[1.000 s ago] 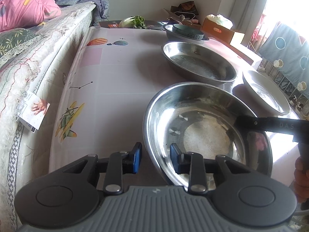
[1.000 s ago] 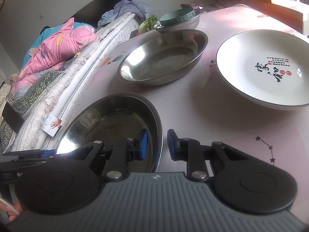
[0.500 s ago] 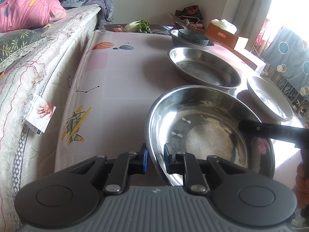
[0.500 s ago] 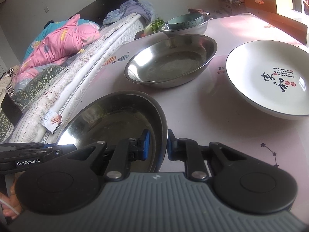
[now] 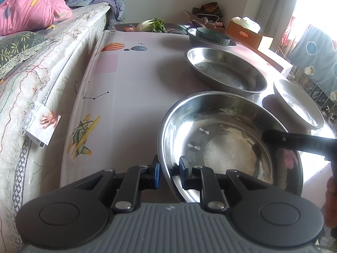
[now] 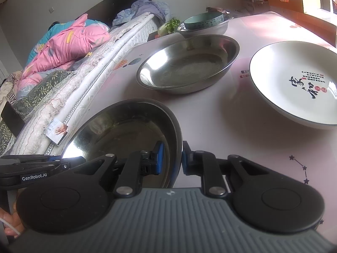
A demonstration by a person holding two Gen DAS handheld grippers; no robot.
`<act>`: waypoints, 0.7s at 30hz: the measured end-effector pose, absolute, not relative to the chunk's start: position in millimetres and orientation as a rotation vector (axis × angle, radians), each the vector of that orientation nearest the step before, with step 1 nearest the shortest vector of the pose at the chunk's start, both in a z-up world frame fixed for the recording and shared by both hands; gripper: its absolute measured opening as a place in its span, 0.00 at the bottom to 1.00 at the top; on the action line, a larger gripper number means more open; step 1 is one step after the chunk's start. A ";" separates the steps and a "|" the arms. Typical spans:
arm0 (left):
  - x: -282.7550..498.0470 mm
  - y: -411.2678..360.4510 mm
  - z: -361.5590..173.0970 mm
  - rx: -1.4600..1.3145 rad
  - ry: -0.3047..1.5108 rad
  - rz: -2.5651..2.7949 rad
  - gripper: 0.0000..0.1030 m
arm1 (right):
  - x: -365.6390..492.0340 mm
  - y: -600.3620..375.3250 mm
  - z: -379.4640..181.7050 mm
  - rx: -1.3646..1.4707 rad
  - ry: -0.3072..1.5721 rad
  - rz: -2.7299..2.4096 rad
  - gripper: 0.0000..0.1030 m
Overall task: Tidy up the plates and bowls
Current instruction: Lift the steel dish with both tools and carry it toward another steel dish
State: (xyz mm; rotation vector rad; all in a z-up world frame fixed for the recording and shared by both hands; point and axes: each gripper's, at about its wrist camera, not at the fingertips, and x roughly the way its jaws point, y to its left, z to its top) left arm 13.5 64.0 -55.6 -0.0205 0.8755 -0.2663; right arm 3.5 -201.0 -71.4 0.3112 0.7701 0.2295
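Observation:
The near steel dish (image 5: 229,143) (image 6: 126,132) is gripped from both sides. My left gripper (image 5: 168,168) is shut on its near-left rim, one blue pad inside and one outside. My right gripper (image 6: 171,158) is shut on the opposite rim in the same way. Each gripper shows in the other's view: the right gripper (image 5: 294,141) and the left gripper (image 6: 42,164). Beyond lies a second steel dish (image 5: 225,71) (image 6: 187,65). A white plate (image 5: 299,109) (image 6: 294,82) with black characters lies to the right. At the far end, a teal bowl (image 5: 212,37) (image 6: 203,21) sits inside a steel bowl (image 6: 202,29).
The table (image 5: 126,84) has a pale pink printed cloth. A mattress (image 5: 42,73) with pink bedding runs along its left edge. Green vegetables (image 5: 155,24) and a cardboard box (image 5: 248,33) stand past the far end. A person's hand (image 5: 329,202) holds the right gripper.
Both grippers have closed on the near steel dish's rim, the left from a wider gap. Neither hand has moved much.

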 end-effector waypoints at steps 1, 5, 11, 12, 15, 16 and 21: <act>13.7 63.7 -55.6 -0.020 0.875 -0.266 0.18 | 3.5 -201.0 -71.4 0.311 0.770 0.229 0.16; 14.0 62.1 -55.7 -0.013 0.873 -0.264 0.19 | 4.1 -201.1 -72.0 0.314 0.772 0.228 0.16; 14.9 60.5 -55.4 -0.010 0.873 -0.264 0.21 | 4.4 -201.0 -72.5 0.315 0.774 0.226 0.16; 14.8 60.4 -55.4 -0.010 0.873 -0.263 0.22 | 4.4 -201.0 -72.6 0.315 0.774 0.226 0.17; 15.0 59.9 -54.9 -0.009 0.871 -0.264 0.22 | 4.4 -201.1 -72.6 0.312 0.773 0.226 0.17; 15.1 59.6 -54.5 -0.010 0.871 -0.264 0.22 | 4.3 -201.0 -72.6 0.312 0.772 0.226 0.17; 14.5 58.7 -53.2 -0.006 0.870 -0.266 0.22 | 2.2 -199.0 -70.2 0.305 0.764 0.223 0.17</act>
